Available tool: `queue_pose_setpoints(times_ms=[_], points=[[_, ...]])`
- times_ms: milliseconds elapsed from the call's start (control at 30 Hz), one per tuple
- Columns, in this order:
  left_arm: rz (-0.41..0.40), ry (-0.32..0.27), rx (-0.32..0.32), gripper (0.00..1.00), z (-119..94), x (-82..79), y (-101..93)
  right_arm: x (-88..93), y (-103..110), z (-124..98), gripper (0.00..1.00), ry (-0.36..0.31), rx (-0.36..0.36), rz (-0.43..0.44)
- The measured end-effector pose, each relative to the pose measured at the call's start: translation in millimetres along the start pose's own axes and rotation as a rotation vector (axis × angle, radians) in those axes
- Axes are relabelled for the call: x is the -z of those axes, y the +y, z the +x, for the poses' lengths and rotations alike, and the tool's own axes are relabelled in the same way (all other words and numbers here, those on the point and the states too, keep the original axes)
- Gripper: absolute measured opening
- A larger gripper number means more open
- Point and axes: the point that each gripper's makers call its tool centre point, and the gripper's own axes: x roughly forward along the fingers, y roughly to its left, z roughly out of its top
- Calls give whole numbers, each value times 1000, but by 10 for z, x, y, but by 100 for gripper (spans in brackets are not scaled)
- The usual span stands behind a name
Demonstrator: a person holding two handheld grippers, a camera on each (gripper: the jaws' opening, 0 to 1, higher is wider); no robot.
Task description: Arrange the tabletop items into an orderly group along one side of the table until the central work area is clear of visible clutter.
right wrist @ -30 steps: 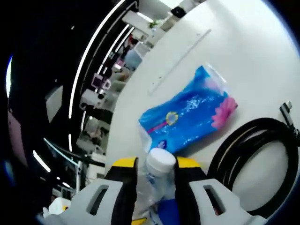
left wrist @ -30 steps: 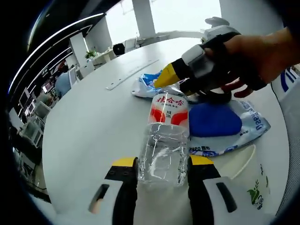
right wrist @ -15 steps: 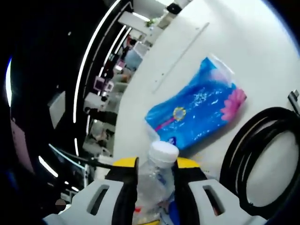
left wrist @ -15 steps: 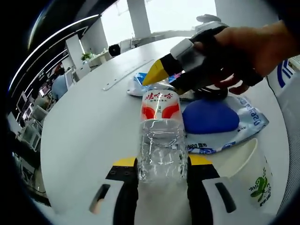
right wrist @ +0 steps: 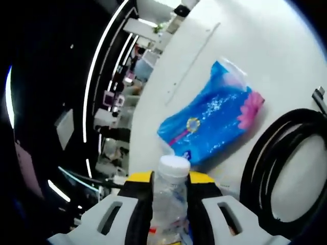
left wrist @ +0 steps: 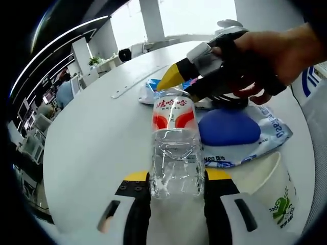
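Observation:
A clear plastic bottle point(left wrist: 174, 148) with a red and white label stands over the white table point(left wrist: 97, 138), its lower body clamped by my left gripper point(left wrist: 176, 176). A hand holds my right gripper point(left wrist: 183, 88) down at the bottle's top. In the right gripper view the white cap point(right wrist: 173, 164) pokes up just above the yellow tips of the right gripper point(right wrist: 171, 178), which is shut on the neck. Behind it lie a blue packet with a pink flower point(right wrist: 212, 122) and a coiled black cable point(right wrist: 271, 158).
A wipes pack with a blue lid point(left wrist: 230, 127) lies right of the bottle, and a paper cup point(left wrist: 271, 196) stands near my left gripper's right side. A long thin strip point(left wrist: 138, 84) lies farther back on the table. Office desks and people sit beyond the table's left edge.
The bottle has been raised a little and turned more upright between both grippers. The right gripper's jaws have closed tighter around the neck just below the cap.

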Motion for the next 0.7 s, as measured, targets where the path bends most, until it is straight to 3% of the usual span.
queue_pose_setpoints(times_ms=[467,700], points=[[-40,-9,-8,38,-12,3,-22,-26,220,-87,19,-38,-61,-105],[-76,-12,-18,39,-19,15,-12,-28,477,-115,18,-48,-122,-269]])
